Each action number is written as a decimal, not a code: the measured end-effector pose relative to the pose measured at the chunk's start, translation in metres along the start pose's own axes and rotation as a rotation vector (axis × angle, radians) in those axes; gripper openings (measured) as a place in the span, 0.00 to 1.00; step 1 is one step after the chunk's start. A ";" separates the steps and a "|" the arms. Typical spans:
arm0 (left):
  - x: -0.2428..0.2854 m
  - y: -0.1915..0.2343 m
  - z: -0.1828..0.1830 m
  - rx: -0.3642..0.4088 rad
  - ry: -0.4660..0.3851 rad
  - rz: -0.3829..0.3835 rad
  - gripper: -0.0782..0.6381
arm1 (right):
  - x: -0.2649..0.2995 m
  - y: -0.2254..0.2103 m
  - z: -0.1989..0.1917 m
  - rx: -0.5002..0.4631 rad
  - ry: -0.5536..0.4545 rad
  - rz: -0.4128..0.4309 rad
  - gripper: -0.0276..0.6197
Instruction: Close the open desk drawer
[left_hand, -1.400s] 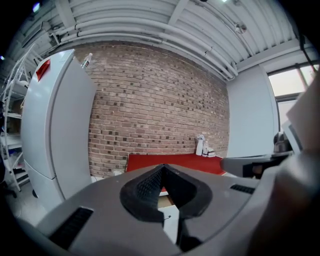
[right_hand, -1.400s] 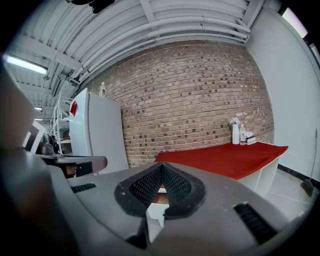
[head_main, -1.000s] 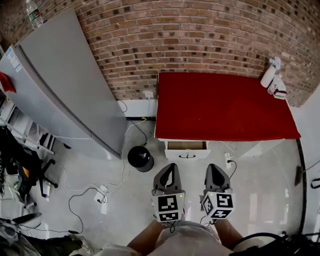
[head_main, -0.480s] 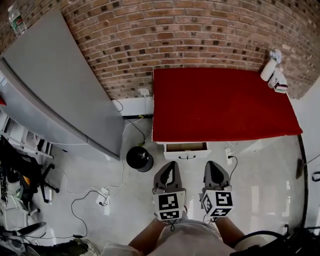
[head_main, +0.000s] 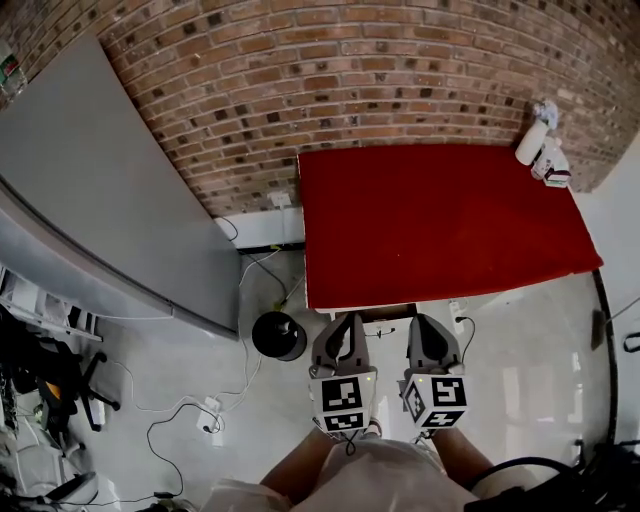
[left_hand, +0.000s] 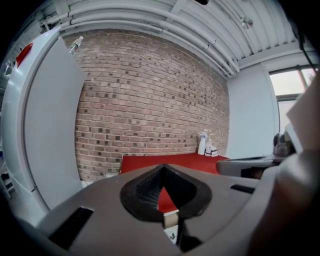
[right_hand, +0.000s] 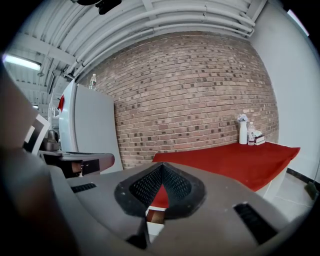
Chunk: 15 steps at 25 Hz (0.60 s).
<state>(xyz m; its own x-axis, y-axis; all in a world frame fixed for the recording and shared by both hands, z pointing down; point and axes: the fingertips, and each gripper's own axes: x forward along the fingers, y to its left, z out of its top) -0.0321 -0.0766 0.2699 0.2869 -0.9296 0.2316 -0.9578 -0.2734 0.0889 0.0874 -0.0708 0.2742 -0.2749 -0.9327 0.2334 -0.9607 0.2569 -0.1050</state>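
Observation:
The desk with a red top (head_main: 440, 225) stands against the brick wall. Its open drawer (head_main: 385, 316) shows only as a thin strip under the desk's front edge, between my two grippers. My left gripper (head_main: 345, 325) and right gripper (head_main: 425, 325) point at the desk front, side by side, tips close to the drawer. Both are shut with nothing in them. In the left gripper view the white drawer front (left_hand: 171, 220) shows through the gap behind the left gripper's (left_hand: 162, 167) joined tips. In the right gripper view, the right gripper (right_hand: 162, 165) frames the drawer's wooden inside (right_hand: 156, 216).
A tall grey cabinet (head_main: 90, 200) leans in at the left. A black round bin (head_main: 278, 335) stands on the floor just left of my left gripper. Cables (head_main: 220, 400) trail over the floor. A spray bottle (head_main: 531, 145) and small boxes sit at the desk's far right corner.
Both grippers and the view have moved forward toward the desk. Much less of the drawer now shows beyond the desk's front edge.

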 end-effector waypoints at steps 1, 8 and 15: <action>0.005 0.002 0.003 0.002 -0.004 -0.009 0.12 | 0.005 0.000 0.002 -0.002 -0.002 -0.007 0.04; 0.034 0.014 0.006 0.006 0.003 -0.079 0.12 | 0.035 -0.001 0.011 0.002 -0.008 -0.078 0.04; 0.065 0.009 -0.029 -0.005 0.099 -0.089 0.12 | 0.059 -0.024 -0.009 0.020 0.041 -0.093 0.04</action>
<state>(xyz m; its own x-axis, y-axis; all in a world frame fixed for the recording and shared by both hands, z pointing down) -0.0213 -0.1327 0.3140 0.3719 -0.8724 0.3171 -0.9282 -0.3527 0.1181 0.0942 -0.1296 0.2995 -0.1865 -0.9411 0.2819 -0.9813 0.1645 -0.1002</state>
